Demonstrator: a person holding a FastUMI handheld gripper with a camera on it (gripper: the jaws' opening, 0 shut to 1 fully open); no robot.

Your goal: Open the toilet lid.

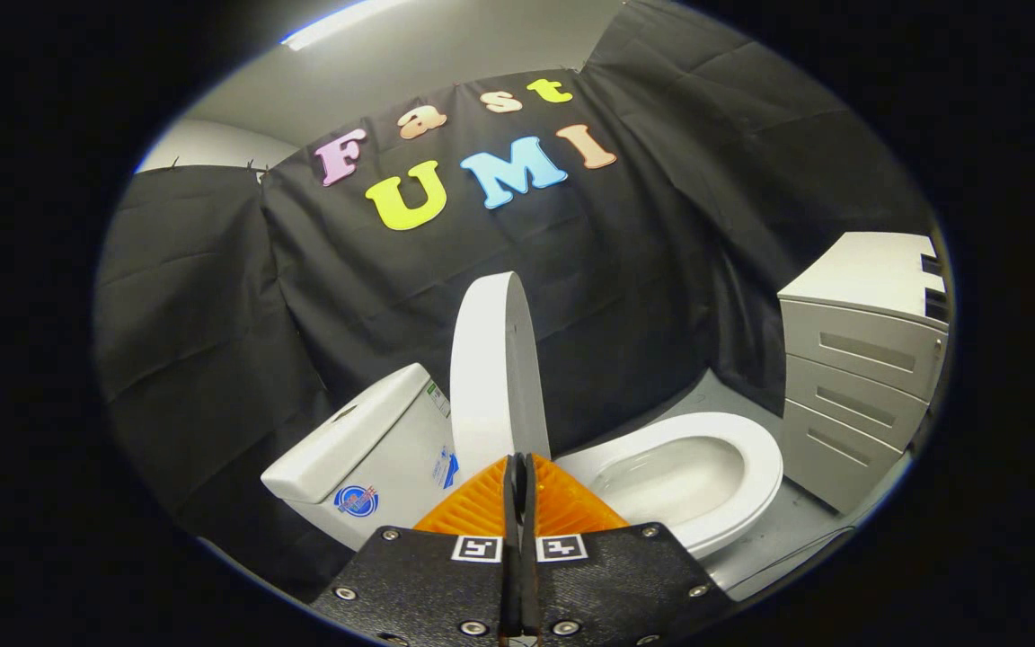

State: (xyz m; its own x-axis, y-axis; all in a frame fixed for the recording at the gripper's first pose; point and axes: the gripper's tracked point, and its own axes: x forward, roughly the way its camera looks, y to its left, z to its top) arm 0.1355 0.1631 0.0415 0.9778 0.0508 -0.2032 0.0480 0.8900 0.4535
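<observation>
The white toilet lid (486,377) stands raised, nearly upright, with its thin edge turned toward me. It rises just beyond my fingertips, between the cistern (374,449) and the uncovered seat ring (747,458) with the bowl (679,481) inside it. My gripper (517,460) is shut, its two fingers pressed together with only a thin slit between them and nothing held. The fingertips sit right at the base of the lid; I cannot tell whether they touch it.
A grey drawer cabinet (859,377) stands on the floor just past the seat's far side. Black cloth walls close in the booth behind the toilet. A strip of grey floor (787,530) runs between the bowl and the cabinet.
</observation>
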